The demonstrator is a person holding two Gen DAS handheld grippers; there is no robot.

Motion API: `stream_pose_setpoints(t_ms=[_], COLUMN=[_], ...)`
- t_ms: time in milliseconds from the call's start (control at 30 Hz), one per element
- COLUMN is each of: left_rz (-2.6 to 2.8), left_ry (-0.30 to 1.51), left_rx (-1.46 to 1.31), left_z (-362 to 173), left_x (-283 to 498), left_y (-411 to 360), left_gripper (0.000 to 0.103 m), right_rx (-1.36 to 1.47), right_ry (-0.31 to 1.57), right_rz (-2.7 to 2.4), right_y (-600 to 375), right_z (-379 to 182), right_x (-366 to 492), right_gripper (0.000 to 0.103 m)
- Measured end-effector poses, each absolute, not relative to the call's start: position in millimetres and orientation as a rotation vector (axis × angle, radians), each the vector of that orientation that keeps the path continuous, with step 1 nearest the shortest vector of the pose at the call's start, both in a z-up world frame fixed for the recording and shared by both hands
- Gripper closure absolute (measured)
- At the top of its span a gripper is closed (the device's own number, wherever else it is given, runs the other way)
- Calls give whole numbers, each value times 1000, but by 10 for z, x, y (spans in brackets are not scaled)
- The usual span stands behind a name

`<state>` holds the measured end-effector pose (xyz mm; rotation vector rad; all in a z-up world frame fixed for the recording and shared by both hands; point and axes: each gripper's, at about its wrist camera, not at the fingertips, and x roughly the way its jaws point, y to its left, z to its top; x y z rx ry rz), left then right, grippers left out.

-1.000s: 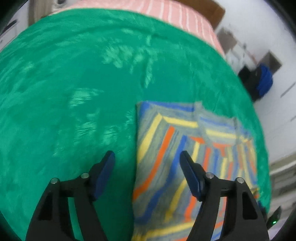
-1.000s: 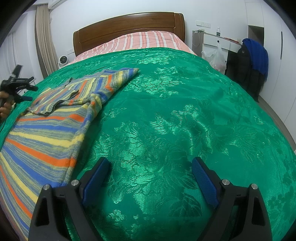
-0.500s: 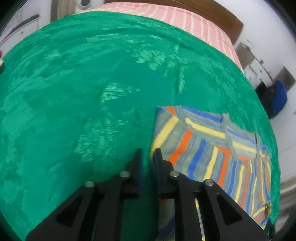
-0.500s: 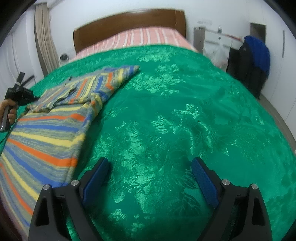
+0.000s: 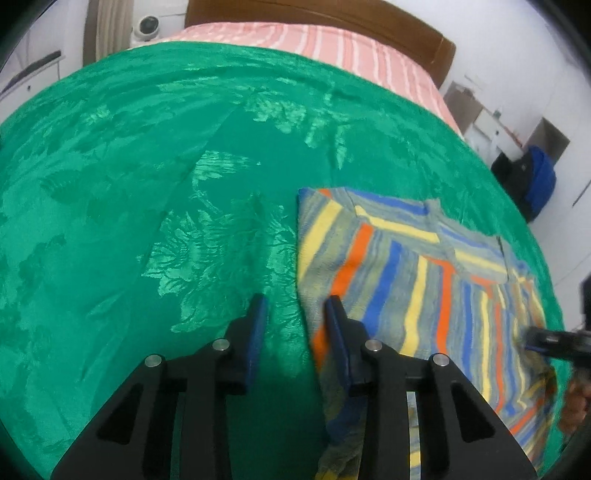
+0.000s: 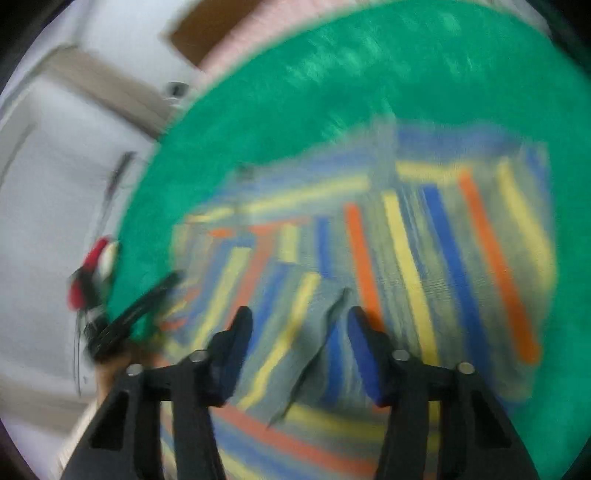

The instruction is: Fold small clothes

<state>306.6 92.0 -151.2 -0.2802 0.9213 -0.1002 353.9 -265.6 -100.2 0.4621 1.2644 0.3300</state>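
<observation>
A small knitted garment (image 5: 417, 280) with grey, yellow, orange and blue stripes lies partly folded on the green bedspread (image 5: 155, 192). My left gripper (image 5: 295, 306) is open, its jaws straddling the garment's left edge just above the cloth. In the blurred right wrist view, my right gripper (image 6: 299, 321) is open over the garment (image 6: 406, 236), with a raised grey fold of fabric between its jaws. The right gripper also shows at the right edge of the left wrist view (image 5: 554, 338).
A pink striped sheet (image 5: 314, 44) and a wooden headboard (image 5: 332, 14) are at the far end of the bed. A dark and blue jacket (image 5: 532, 177) hangs by the white cupboards on the right. The other gripper and hand (image 6: 110, 325) show left in the right wrist view.
My left gripper closed at the garment's edge half a second ago and has opened again. My right gripper swung fast from the bare bedspread over onto the garment, its jaws narrower than before.
</observation>
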Motion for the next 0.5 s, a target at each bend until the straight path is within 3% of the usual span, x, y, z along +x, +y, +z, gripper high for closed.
stream_pose_setpoints(t_ms=[33, 67, 200, 333, 400, 433, 500], left_rz=[-101, -101, -113, -117, -124, -120, -86], left_ry=[916, 913, 902, 900, 907, 908, 921], left_rx=[-281, -282, -280, -262, -256, -244, -184], left_z=[-1506, -1502, -1512, -1507, -1474, -1450, -1392], left_x=[3053, 3053, 3037, 3050, 3011, 2963, 2813], left_y=[918, 919, 923, 876, 872, 866, 839], left_gripper=[68, 68, 66, 58, 42, 29, 20], right_rx=[474, 457, 317, 243, 255, 244, 234], right_ry=[1265, 1237, 1004, 1131, 1085, 1069, 1007], right_rz=[317, 302, 303, 251, 259, 245, 229], right_y=[-2648, -2628, -2588, -2567, -2617, -2627, -2665], right_z=[-1060, -1038, -622, -1083, -1044, -991, -782], right_x=[3580, 3603, 3518, 3636, 3570, 3509, 3291], right_gripper=[89, 101, 100, 99, 89, 72, 44])
